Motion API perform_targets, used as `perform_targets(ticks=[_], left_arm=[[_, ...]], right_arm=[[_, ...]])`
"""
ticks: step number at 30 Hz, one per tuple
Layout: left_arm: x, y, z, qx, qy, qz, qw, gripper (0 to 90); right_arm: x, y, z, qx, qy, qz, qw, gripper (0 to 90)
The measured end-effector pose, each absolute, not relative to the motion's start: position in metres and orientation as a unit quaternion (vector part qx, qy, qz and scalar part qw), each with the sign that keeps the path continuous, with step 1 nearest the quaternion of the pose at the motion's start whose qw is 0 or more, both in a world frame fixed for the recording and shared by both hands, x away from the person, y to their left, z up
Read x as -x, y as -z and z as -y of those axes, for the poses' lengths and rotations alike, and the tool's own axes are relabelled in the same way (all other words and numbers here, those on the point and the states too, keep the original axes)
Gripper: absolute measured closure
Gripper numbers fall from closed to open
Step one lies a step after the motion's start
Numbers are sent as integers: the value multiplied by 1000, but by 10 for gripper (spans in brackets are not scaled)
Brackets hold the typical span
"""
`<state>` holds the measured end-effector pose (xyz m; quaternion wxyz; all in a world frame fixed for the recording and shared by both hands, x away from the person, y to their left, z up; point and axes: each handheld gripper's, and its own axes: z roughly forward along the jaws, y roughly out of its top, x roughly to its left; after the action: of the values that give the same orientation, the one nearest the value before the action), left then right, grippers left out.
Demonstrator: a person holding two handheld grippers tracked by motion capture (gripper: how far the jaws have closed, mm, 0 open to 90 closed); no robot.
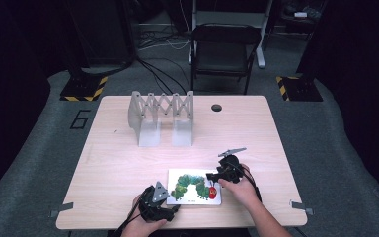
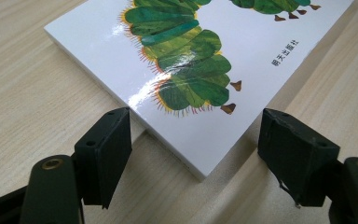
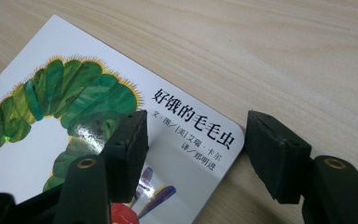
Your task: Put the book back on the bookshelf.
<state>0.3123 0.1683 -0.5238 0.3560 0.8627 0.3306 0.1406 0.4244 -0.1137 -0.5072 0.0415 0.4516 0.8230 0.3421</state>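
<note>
Book (image 1: 195, 186) flat on the near edge of the table (image 1: 128, 158), cover up, green caterpillar showing. The left gripper (image 1: 173, 209) sits at its near left corner, jaws wide apart, that corner poking into the gap between them and nothing pinched. The right gripper (image 1: 212, 176) hovers at the far right corner by the title, jaws spread too, one above the cover, the other out over bare wood. Risk here, I'd say: the glossy cover looks slick, and closing on a corner alone could let it skid or pivot toward the table's edge. A jaw may also scrape wood rather than get under. Farther back stands the grey folding rack (image 1: 161, 117), well apart, then a chair (image 1: 224, 49).
</note>
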Motion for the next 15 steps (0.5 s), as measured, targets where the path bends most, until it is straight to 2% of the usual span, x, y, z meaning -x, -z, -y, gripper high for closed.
perform_targets(ticks=[15], left_arm=[[-314, 525, -167, -862, -143, -330, 357, 203]], right_arm=[[-425, 505, 115, -472, -337, -815, 19, 422]])
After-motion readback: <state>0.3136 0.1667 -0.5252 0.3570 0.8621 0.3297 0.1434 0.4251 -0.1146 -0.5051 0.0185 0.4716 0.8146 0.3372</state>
